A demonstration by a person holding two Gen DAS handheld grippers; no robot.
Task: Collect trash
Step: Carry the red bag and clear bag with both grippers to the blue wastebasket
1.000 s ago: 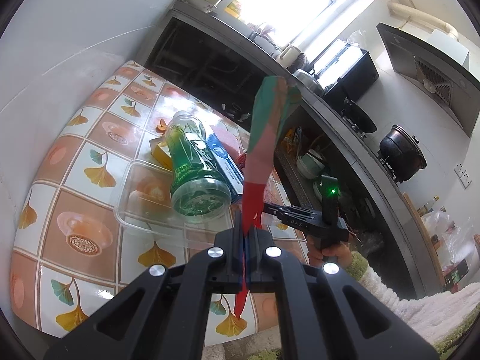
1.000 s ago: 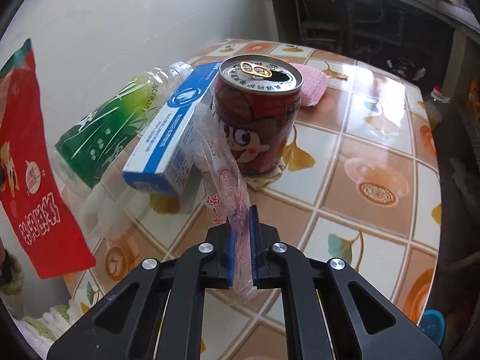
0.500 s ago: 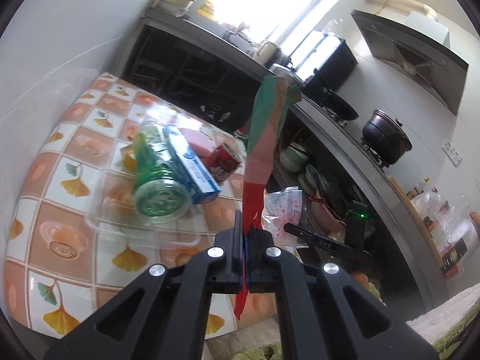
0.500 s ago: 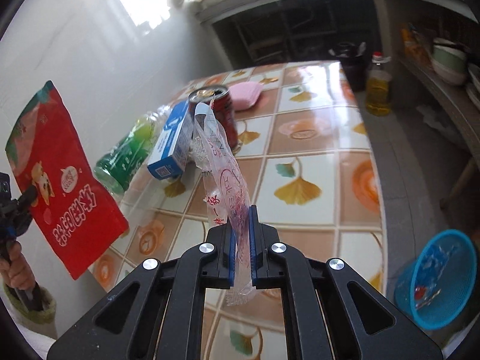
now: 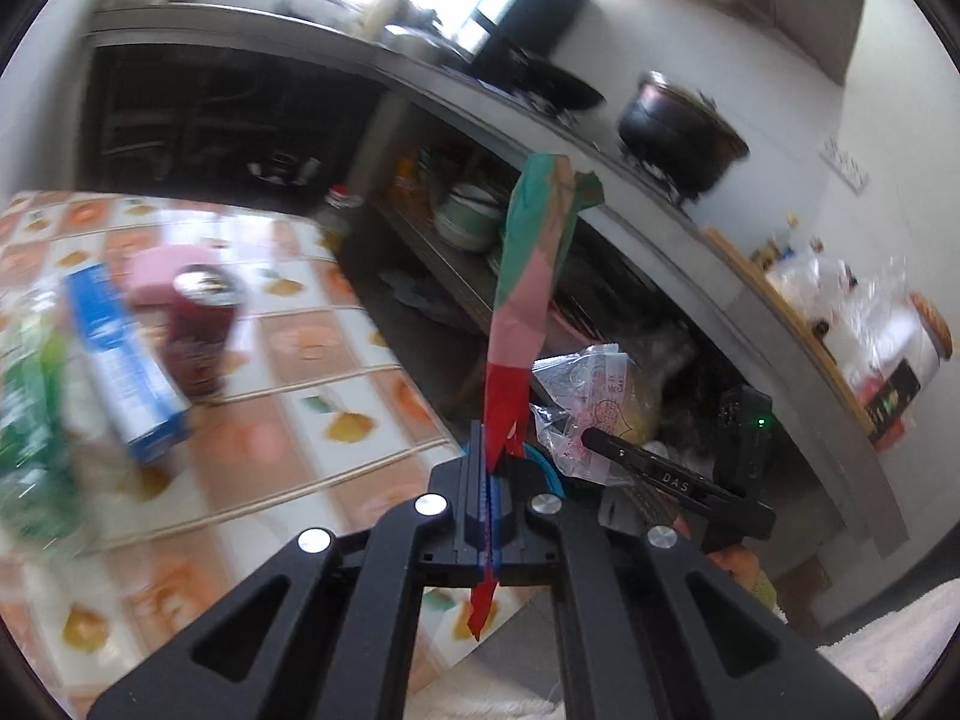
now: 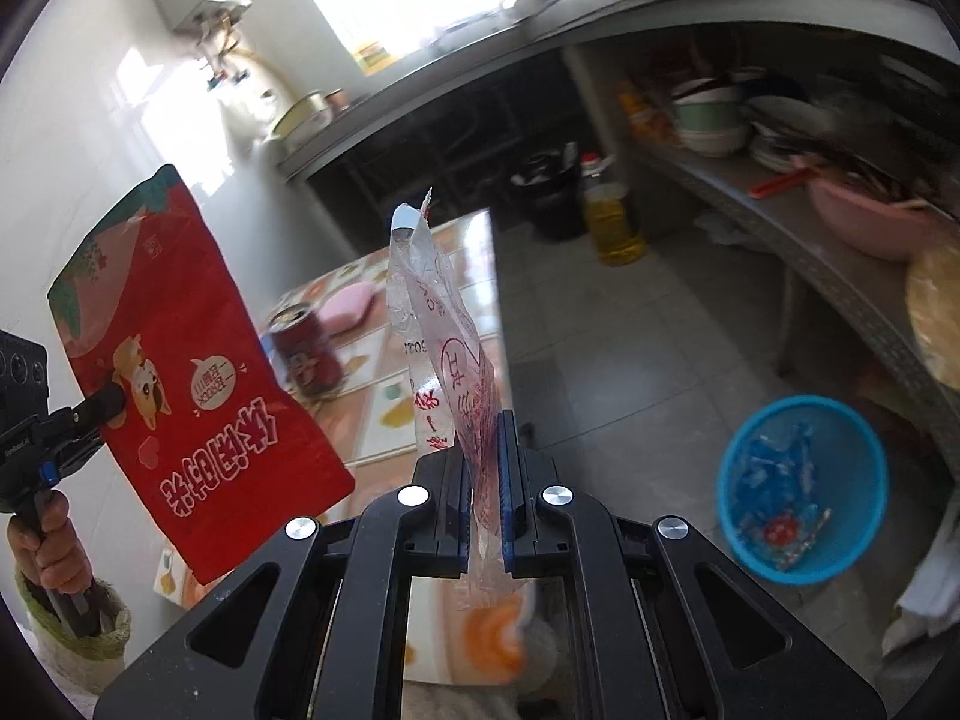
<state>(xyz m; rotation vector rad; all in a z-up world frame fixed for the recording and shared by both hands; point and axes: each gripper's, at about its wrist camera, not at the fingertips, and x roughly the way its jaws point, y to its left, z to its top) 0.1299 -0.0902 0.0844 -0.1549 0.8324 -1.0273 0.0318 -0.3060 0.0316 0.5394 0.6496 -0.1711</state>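
Note:
My left gripper (image 5: 491,468) is shut on a red and green snack pouch (image 5: 528,288), held upright edge-on; the pouch shows flat in the right wrist view (image 6: 192,372). My right gripper (image 6: 485,450) is shut on a clear plastic wrapper with red print (image 6: 444,348), which also shows in the left wrist view (image 5: 591,396). A blue trash basket (image 6: 804,486) with scraps inside stands on the floor at the right. On the tiled table (image 5: 312,372) remain a red can (image 5: 201,330), a blue-white box (image 5: 123,366) and a green bottle (image 5: 27,420).
A pink pad (image 5: 159,264) lies behind the can. A yellow oil bottle (image 6: 609,222) stands on the grey floor by the table's end. A low shelf (image 6: 810,252) with bowls and a pink basin runs along the right. Open floor lies between table and basket.
Both grippers have swung right, away from the table and toward the floor, each still holding its trash. The blue basket now sits larger and nearer in the right wrist view.

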